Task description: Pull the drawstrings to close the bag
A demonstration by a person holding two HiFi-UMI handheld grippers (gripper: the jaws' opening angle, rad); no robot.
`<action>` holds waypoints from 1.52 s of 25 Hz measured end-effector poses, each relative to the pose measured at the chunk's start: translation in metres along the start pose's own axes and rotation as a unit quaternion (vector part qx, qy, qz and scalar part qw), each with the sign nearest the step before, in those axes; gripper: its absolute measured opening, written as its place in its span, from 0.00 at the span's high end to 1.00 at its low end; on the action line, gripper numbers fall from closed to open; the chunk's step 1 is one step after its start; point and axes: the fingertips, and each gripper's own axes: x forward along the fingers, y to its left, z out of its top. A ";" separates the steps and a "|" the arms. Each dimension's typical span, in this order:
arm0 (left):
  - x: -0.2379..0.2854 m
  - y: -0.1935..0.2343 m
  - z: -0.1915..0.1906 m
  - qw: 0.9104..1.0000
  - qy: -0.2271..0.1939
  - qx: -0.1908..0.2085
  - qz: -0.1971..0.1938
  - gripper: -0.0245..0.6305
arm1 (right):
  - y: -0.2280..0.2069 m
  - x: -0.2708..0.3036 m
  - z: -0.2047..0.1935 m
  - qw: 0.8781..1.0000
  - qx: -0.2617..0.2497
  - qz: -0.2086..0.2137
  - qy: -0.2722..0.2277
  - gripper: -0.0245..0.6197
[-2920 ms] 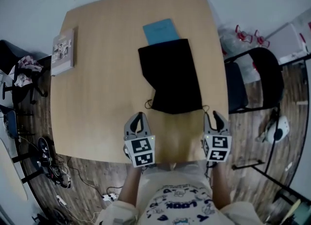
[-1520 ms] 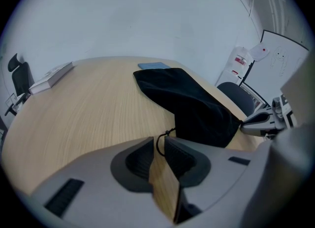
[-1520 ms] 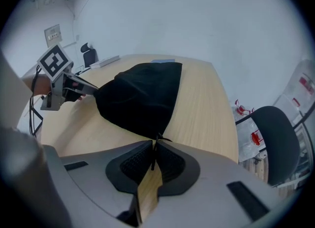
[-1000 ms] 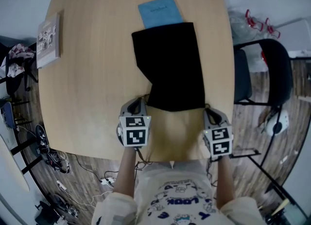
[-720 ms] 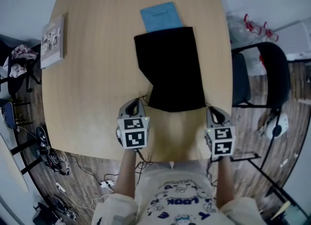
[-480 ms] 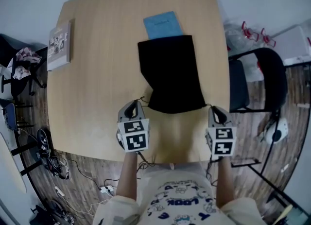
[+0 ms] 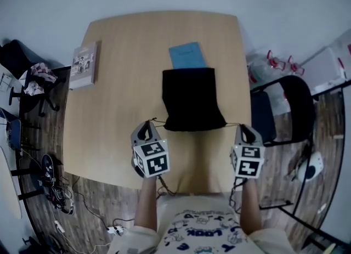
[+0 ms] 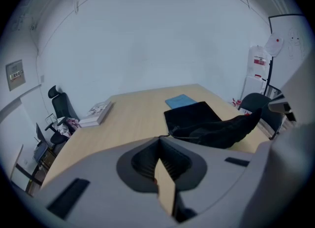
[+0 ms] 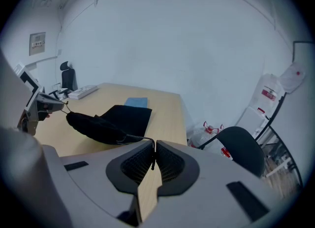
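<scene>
You are in an office or meeting room. The counter [image 7: 109,99] is a broad pale-wood one with rounded corners, set between plain white walls [image 8: 147,40] on a dark plank floor [image 7: 334,132]. To the counter's left stands a black swivel office chair [image 8: 58,105], and to its right a black visitor chair [image 7: 299,102]. On the counter lie a stack of booklets [image 7: 83,64] and a blue notebook [image 7: 188,56]. Cables [image 7: 82,206] trail over the floor just off the counter's near left corner.
</scene>
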 end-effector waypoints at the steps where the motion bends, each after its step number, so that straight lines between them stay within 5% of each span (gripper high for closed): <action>1: -0.003 0.003 0.002 1.000 -0.003 -0.006 0.003 0.96 | -0.003 -0.002 0.005 1.000 0.006 -0.006 -0.004 0.93; 12: -0.032 0.035 0.035 0.996 -0.040 -0.047 0.067 0.96 | -0.030 -0.017 0.051 0.994 0.040 -0.085 -0.054 0.93; 31: -0.063 0.099 0.039 0.982 -0.056 -0.104 0.145 0.96 | -0.056 -0.040 0.077 0.980 0.096 -0.137 -0.104 0.94; 38: -0.070 0.111 0.042 0.978 -0.061 -0.089 0.179 0.96 | -0.067 -0.044 0.079 0.976 0.093 -0.159 -0.116 0.94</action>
